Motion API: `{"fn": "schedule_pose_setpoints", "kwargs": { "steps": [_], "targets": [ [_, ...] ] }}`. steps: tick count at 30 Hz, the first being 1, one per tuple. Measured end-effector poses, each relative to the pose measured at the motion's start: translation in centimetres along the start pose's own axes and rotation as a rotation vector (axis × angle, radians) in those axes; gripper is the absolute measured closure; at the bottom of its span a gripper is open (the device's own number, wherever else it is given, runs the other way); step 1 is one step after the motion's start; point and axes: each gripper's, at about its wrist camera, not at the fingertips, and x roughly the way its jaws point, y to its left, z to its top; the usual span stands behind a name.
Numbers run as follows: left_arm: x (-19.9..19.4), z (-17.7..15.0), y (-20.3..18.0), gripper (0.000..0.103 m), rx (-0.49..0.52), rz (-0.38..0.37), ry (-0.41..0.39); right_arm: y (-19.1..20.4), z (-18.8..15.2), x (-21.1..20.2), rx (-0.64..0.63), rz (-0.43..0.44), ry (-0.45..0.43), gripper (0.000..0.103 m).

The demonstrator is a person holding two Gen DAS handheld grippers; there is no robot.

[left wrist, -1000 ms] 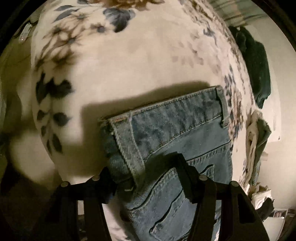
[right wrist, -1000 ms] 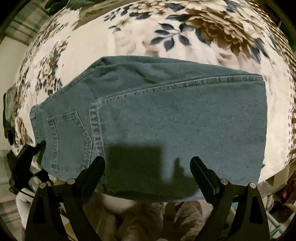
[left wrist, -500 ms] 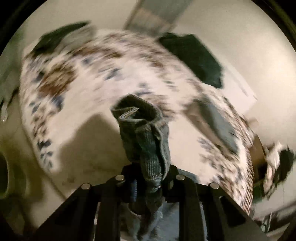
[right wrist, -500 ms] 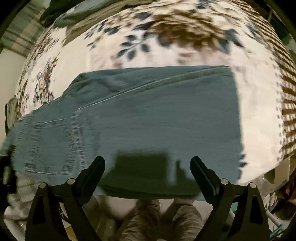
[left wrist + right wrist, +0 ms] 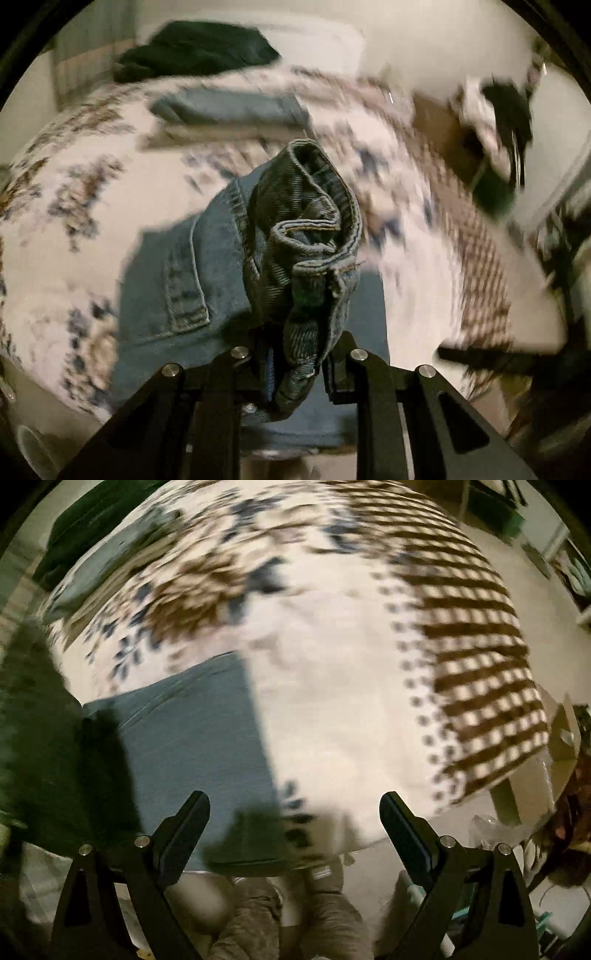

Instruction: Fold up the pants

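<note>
Blue jeans (image 5: 177, 280) lie on a floral bedspread (image 5: 74, 221). My left gripper (image 5: 295, 354) is shut on the bunched waistband (image 5: 306, 229) and holds it lifted above the rest of the jeans, back pocket visible below. In the right wrist view the leg end of the jeans (image 5: 199, 746) lies flat at the lower left. My right gripper (image 5: 293, 812) is open and empty, above the bed's near edge just right of the leg hem. Both views are motion-blurred.
A folded stack of denim and pale cloth (image 5: 229, 110) and a dark green garment (image 5: 195, 48) lie at the far side of the bed. The bedspread has a brown checked border (image 5: 480, 646). Clutter stands beside the bed (image 5: 498, 122).
My left gripper closed on the waistband, lifted it and is swinging it over the jeans. My right gripper stayed open and shifted right, so the jeans slid to the left of its view.
</note>
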Motion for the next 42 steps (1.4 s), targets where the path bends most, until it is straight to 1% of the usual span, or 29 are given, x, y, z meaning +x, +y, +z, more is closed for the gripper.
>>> {"fn": "schedule_pose_setpoints", "kwargs": {
  "steps": [3, 6, 8, 10, 12, 14, 16, 17, 18, 19, 23, 24, 27, 30, 32, 35, 38, 40, 41, 42],
  "targets": [
    [3.0, -1.6, -1.6, 0.088, 0.02, 0.017, 0.086, -2.7, 0.3, 0.1, 0.044, -0.016, 0.001, 0.008],
    [4.1, -2.4, -2.6, 0.087, 0.032, 0.038, 0.13, -4.4, 0.5, 0.2, 0.072, -0.025, 0.002, 0.008],
    [4.3, -2.1, -2.9, 0.085, 0.036, 0.058, 0.171, -4.9, 0.6, 0.2, 0.073, -0.028, 0.002, 0.008],
    [4.0, -1.8, -3.2, 0.081, 0.037, 0.067, 0.209, -5.3, 0.8, 0.2, 0.073, -0.01, 0.005, 0.008],
    [3.6, -1.8, -3.2, 0.079, 0.039, 0.082, 0.253, -5.3, 1.3, 0.0, 0.069, 0.032, 0.003, 0.008],
    [2.9, -1.3, -2.5, 0.076, 0.011, 0.085, 0.264, -4.7, 1.8, -0.1, 0.053, 0.077, -0.002, 0.008],
    [1.6, -0.5, -1.3, 0.064, -0.041, 0.06, 0.26, -3.7, 2.6, -0.2, 0.029, 0.154, -0.002, 0.008],
    [0.7, -0.1, -0.4, 0.044, -0.079, 0.048, 0.256, -2.9, 3.0, -0.2, 0.015, 0.195, -0.002, 0.008],
    [0.2, 0.2, 0.2, 0.028, -0.099, 0.04, 0.253, -2.0, 3.3, -0.2, 0.0, 0.23, -0.001, 0.008],
    [-0.4, 0.5, 0.9, 0.026, -0.123, 0.026, 0.253, -1.2, 3.6, 0.0, -0.011, 0.26, 0.004, 0.008],
    [-1.9, 1.1, 3.4, 0.025, -0.184, 0.014, 0.258, 2.0, 4.6, 1.4, -0.047, 0.351, 0.052, 0.007],
    [-2.0, 1.1, 4.0, 0.025, -0.193, 0.021, 0.26, 2.8, 4.9, 2.0, -0.052, 0.375, 0.068, 0.007],
    [-1.3, 1.3, 6.1, 0.025, -0.183, 0.116, 0.269, 4.5, 5.4, 3.1, -0.07, 0.408, 0.089, 0.007],
    [0.2, 1.0, 8.6, 0.025, -0.199, 0.181, 0.304, 6.5, 5.7, 4.5, -0.118, 0.423, 0.107, 0.007],
    [1.5, 0.8, 10.0, 0.025, -0.184, 0.235, 0.325, 8.0, 5.6, 5.9, -0.153, 0.41, 0.128, 0.007],
    [2.9, 0.8, 11.5, 0.025, -0.174, 0.266, 0.344, 9.9, 5.3, 8.0, -0.2, 0.369, 0.144, 0.007],
    [3.8, 0.8, 12.6, 0.025, -0.176, 0.278, 0.361, 11.4, 5.1, 9.7, -0.22, 0.354, 0.136, 0.009],
    [4.2, 0.9, 13.0, 0.025, -0.179, 0.277, 0.368, 12.4, 4.8, 10.6, -0.23, 0.333, 0.124, 0.017],
    [4.3, 0.9, 13.2, 0.025, -0.18, 0.279, 0.37, 13.0, 4.7, 11.1, -0.234, 0.307, 0.114, 0.019],
    [4.3, 0.9, 13.3, 0.025, -0.177, 0.282, 0.37, 13.3, 4.5, 11.4, -0.229, 0.282, 0.1, 0.024]
  ]
}}
